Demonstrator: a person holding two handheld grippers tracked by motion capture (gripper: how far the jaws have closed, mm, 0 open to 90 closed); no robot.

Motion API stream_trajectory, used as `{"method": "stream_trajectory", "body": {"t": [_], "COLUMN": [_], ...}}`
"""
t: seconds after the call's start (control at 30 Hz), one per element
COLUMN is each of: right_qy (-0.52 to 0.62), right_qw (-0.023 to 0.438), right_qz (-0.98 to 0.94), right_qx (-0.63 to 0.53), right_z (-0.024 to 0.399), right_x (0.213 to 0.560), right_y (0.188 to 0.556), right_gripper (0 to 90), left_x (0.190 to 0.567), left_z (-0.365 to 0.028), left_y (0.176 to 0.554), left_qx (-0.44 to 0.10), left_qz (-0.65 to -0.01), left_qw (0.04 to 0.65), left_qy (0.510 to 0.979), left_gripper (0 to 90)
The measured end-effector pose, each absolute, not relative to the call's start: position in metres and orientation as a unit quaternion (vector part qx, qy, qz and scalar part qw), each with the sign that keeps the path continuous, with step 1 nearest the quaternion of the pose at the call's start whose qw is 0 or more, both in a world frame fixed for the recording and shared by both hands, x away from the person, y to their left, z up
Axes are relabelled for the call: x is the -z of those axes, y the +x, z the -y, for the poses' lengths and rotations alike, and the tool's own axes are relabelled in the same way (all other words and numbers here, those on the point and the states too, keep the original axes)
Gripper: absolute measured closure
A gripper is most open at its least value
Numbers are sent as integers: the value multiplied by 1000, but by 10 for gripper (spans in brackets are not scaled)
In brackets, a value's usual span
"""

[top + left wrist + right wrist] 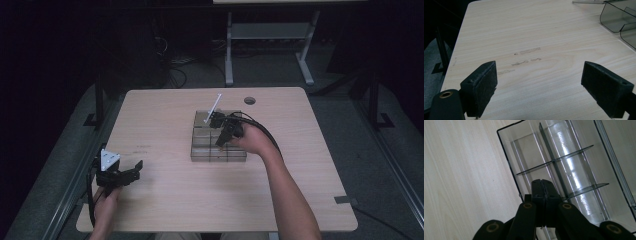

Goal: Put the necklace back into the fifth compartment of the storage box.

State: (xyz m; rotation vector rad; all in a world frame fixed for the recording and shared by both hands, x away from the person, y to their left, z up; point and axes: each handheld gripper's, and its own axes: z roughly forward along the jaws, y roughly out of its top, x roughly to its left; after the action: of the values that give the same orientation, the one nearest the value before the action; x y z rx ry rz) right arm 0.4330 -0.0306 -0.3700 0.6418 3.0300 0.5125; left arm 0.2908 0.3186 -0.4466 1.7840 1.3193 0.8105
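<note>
Resting over the middle of the tabletop (165, 200), the right claw (220, 141) has its jaws pressed flat together with nothing visible between them. It hangs above a clear plastic tray (218, 156) divided into compartments. In the high view the tray sits at the centre of the tabletop with its long axis running from the near edge toward the far edge. In the right claw view the tray (529, 152) runs up and away from the jaws, tilted slightly to the left; one long divider follows that axis and two short dividers cross it. A thin white stick (214, 107) rises at a slant from the tray's far end, tip pointing up and away. The left claw (134, 170) rests near the left near corner, jaws wide apart and empty, well apart from the tray.
</note>
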Motion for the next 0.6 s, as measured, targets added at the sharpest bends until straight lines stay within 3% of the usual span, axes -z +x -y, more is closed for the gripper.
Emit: {"method": "stream_trajectory", "body": {"t": [0.6], "right_qy": [213], "right_qw": [-16], "right_qz": [-965], "right_qx": [-154], "right_z": [26], "right_x": [387], "right_y": [445], "right_gripper": [886], "left_x": [447], "left_z": [-317], "left_y": [292], "left_qx": [-316], "left_qz": [-518], "left_qw": [379], "left_qy": [699], "left_gripper": [131]}}
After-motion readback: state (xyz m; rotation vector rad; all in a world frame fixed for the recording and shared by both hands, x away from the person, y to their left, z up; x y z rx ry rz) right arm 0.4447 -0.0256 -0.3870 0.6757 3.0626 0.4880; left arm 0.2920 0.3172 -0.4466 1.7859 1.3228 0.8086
